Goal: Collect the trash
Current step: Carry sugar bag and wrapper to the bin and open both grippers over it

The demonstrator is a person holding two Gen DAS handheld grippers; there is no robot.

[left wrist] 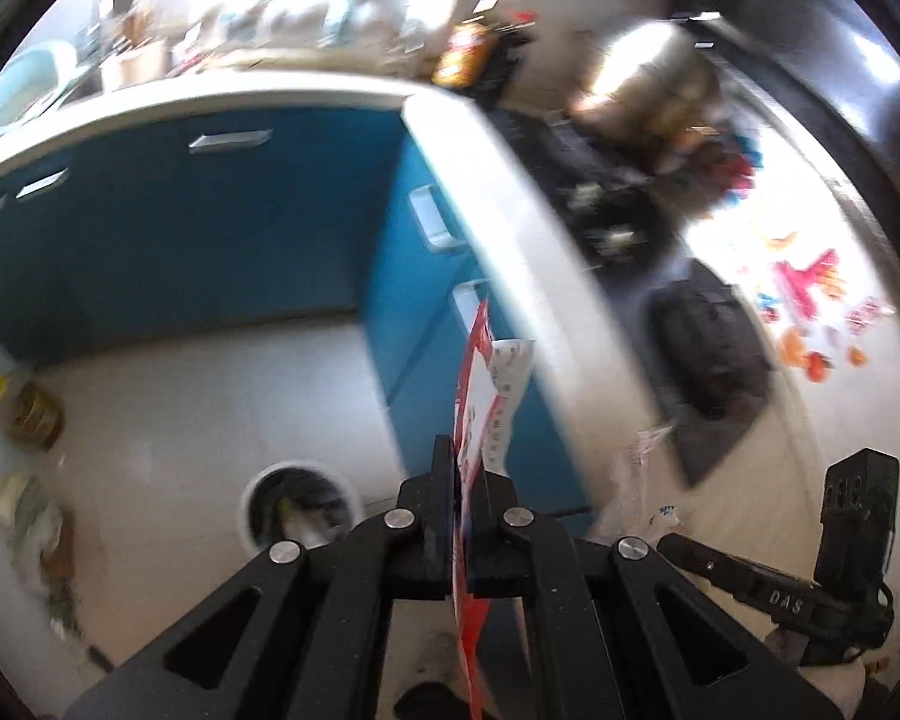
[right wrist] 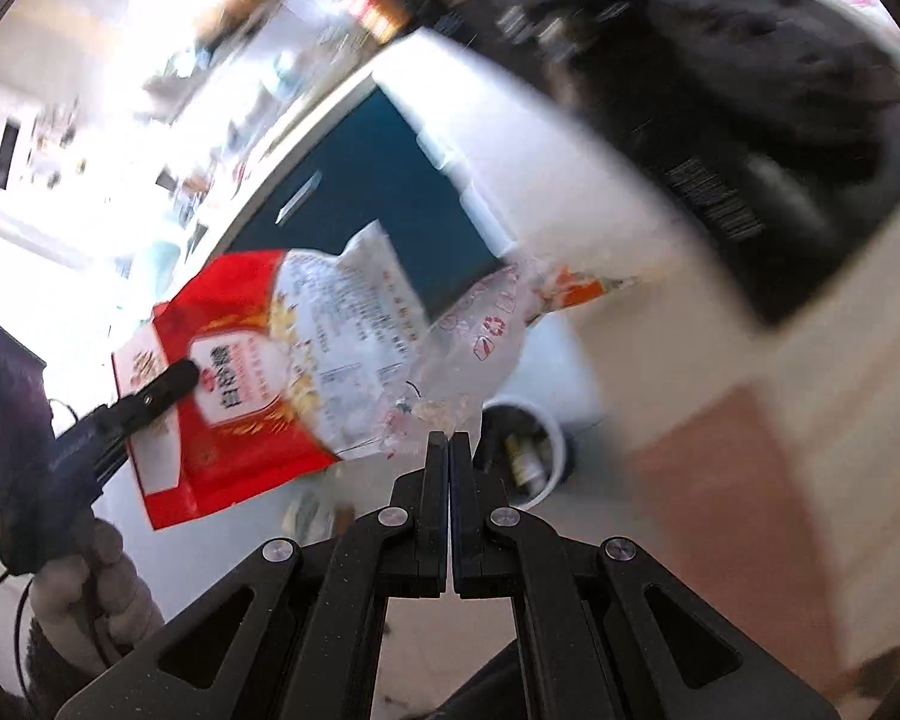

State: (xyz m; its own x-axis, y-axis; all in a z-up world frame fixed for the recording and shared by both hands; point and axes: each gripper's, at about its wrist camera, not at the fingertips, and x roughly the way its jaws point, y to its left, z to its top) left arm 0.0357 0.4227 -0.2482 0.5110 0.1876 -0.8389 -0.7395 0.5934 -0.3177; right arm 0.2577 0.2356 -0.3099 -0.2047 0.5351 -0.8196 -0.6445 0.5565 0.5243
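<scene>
Firmly between left hand-held gripper (left wrist: pixel 463 468) jaws, red packet (left wrist: pixel 473 396)

Both cameras sit on the grippers and look steeply down, close up. Both see the blue cupboards (left wrist: pixel 150 228), worktop edge (left wrist: pixel 510 192), bin (right wrist: pixel 525 456) and red bag (right wrist: pixel 234 384).

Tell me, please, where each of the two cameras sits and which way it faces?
Left wrist: sits on the left tool, looking down at blue cabinets, floor and bin; its shut fingers grip the red bag; the right tool shows at lower right.
Right wrist: sits on the right tool, facing down toward the bin; fingers shut on a clear wrapper; the left tool and a hand show at left.
Shared: bag, bin, cabinets, counter.
</scene>
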